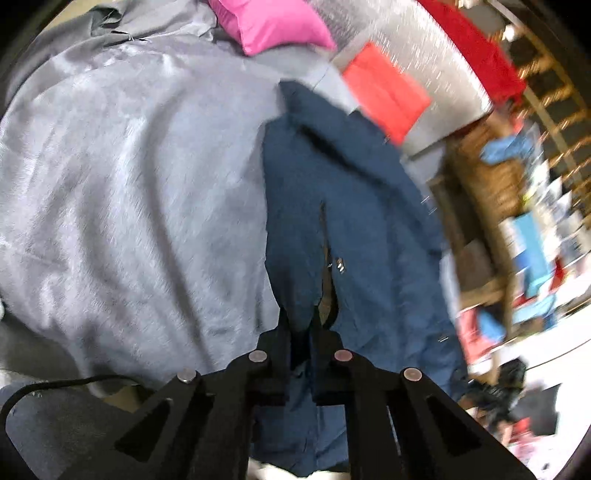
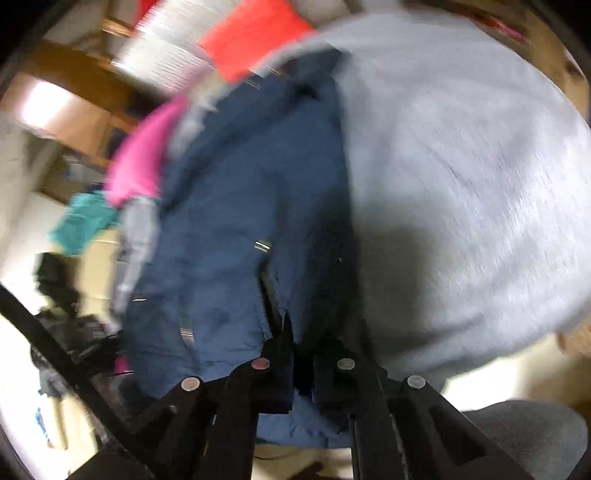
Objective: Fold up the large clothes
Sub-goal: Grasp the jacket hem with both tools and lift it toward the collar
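Observation:
A large navy blue garment (image 1: 354, 206) hangs stretched away from my left gripper (image 1: 300, 325), which is shut on its edge. A slit with a metal snap shows just past the fingers. In the right wrist view the same navy garment (image 2: 240, 206) runs forward from my right gripper (image 2: 303, 332), which is shut on its near edge. The garment lies partly over a grey bed sheet (image 1: 129, 184), which also shows in the right wrist view (image 2: 461, 166). Both views are motion-blurred.
A pink pillow (image 1: 273, 22) and a red cushion (image 1: 384, 92) lie at the bed's far end; they also show in the right wrist view as pink (image 2: 140, 158) and red (image 2: 251, 37). Wooden furniture and scattered clothes (image 1: 517, 258) stand beside the bed. A teal cloth (image 2: 81, 221) lies at left.

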A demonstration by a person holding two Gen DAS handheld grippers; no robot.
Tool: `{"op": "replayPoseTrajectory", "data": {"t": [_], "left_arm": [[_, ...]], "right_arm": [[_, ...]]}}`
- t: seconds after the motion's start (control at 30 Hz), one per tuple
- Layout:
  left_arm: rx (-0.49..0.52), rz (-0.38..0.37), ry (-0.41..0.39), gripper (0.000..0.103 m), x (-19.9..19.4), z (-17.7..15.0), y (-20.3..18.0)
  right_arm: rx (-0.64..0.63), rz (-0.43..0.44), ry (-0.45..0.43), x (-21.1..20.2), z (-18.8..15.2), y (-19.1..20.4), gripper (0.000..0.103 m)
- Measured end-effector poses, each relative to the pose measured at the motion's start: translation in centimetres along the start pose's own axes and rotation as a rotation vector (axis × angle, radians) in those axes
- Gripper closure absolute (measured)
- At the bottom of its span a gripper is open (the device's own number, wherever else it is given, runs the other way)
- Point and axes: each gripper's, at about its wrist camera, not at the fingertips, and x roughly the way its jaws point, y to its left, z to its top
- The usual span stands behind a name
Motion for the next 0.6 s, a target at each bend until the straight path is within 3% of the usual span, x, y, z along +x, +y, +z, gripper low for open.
{"op": "replayPoseTrajectory", "data": {"t": [0.2, 0.4, 0.6], "left_arm": [[0.0, -0.126, -0.042, 0.096, -2.3, 2.9, -2.5], [-0.018, -0.18, -0.044, 0.096, -1.6, 9.4, -4.6], [-0.082, -0.195, -0.035, 0.096, 2.2, 15.7, -5.3]], "right_arm": [[-0.026, 0.208, -0.101, -3.8, 3.4, 1.1, 0.097], [-0.015, 0.356, -0.16, -4.9, 8.6, 2.5, 0.097], [0.081, 0.36, -0.175, -1.2, 15.6, 2.2, 0.097]]}}
